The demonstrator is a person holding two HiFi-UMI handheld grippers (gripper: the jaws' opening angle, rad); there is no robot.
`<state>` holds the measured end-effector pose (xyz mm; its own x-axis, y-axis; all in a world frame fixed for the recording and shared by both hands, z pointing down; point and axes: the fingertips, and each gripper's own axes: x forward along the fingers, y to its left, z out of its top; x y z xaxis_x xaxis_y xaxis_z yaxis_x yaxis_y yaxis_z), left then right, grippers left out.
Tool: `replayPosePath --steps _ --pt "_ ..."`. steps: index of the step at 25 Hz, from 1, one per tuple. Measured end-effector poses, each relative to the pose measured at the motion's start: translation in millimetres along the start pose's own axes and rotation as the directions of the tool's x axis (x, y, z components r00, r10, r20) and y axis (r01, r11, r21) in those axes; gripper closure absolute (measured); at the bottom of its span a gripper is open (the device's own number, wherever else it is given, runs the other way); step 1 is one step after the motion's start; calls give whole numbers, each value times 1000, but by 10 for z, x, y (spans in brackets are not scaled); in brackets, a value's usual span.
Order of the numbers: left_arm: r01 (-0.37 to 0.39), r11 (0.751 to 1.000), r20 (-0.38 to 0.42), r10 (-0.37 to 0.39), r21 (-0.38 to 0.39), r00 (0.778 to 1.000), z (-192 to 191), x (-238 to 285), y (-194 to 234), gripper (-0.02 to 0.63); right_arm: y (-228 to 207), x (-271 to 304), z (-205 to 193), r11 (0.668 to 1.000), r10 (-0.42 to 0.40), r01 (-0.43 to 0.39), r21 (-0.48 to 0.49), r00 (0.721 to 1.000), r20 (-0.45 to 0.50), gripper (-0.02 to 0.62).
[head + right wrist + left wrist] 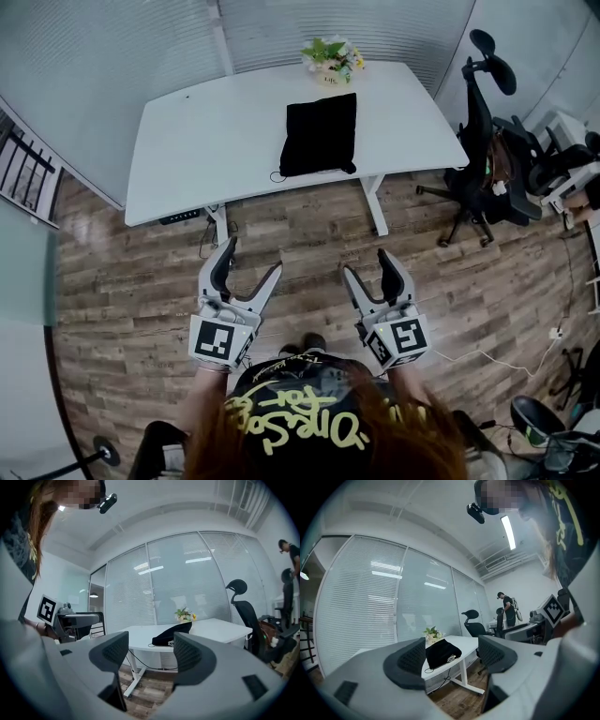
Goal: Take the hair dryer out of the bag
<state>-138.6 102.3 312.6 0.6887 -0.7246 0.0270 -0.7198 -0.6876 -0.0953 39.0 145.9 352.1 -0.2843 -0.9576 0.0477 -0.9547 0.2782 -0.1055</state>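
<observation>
Fingers on left gripper and right gripper stand spread, empty, well apart from the black fabric bag on the white rectangular desk.

White desk on white legs, standing on wood-plank floor. Flat on the top, right of centre: black bag, reaching almost to the near edge. At the bag's near left corner, thin dark cord loop on the tabletop. At the far edge, just beyond the bag, small bunch of flowers. On the floor to the right, black office chairs.
</observation>
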Motion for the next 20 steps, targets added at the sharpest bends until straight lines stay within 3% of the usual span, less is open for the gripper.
replayPosePath --steps 16,20 --pt "-116 993 -9 116 21 993 -57 28 20 264 -219 105 -106 996 87 -87 5 995 -40 313" --pt "-148 989 -30 148 -5 989 -148 -62 75 264 -152 232 -270 986 146 -140 96 988 -58 313"
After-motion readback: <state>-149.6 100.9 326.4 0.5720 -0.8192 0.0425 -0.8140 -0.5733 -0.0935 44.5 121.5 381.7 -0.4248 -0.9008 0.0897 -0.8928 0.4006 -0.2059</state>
